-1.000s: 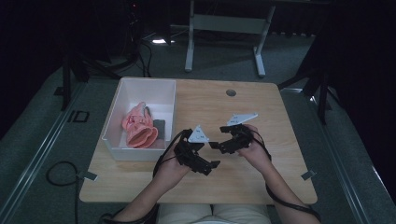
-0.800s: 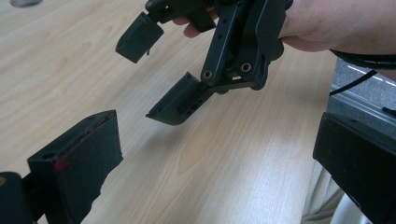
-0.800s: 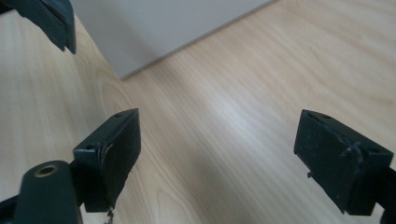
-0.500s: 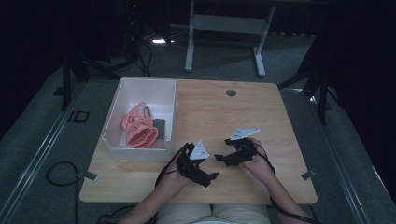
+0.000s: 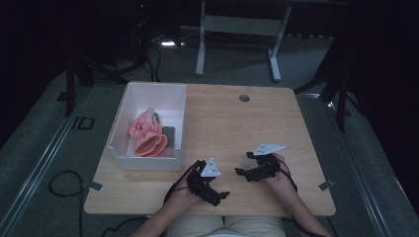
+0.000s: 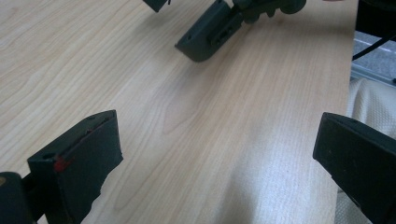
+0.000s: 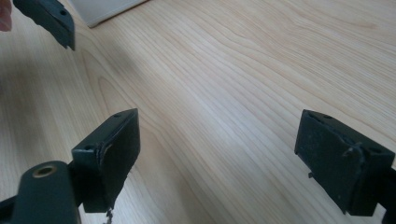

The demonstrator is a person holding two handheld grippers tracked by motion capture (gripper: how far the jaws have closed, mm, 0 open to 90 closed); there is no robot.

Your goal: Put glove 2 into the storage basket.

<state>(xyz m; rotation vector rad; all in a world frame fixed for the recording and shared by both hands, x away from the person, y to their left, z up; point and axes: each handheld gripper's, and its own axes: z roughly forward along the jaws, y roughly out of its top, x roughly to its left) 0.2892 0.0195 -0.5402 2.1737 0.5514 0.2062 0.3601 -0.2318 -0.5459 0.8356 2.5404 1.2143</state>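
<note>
1. Currently both tools sit low at the near edge of the wooden table (image 5: 232,123), and neither holds anything: the left gripper (image 5: 213,193) has its jaws spread wide over bare wood in the left gripper view, and the right gripper (image 5: 243,173) is likewise released, with wood grain and nothing else between its jaws in the right gripper view.

2. Nearest to them is the pink glove bundle (image 5: 146,137), which lies inside the white bin (image 5: 148,89) on the left part of the table, pressed toward the bin's near end.

3. From the grippers the bundle lies forward and to the left, beyond the bin's near wall. I judge that any reach for it must go up over that wall and down, not straight across the tabletop.

4. Its long axis runs roughly along the bin's length, away from the person, with the wider folded end nearest the person.

5. The left gripper is the nearer one; it rests just beside the bin's near right corner, while the right gripper is well apart from it, farther right.

6. Count: two grippers, one bin, one pink bundle (whether it is one glove or a pair I cannot tell), one dark grey object (image 5: 168,136) touching the bundle's right side, and one round grommet (image 5: 244,98) near the far edge of the table.
</note>
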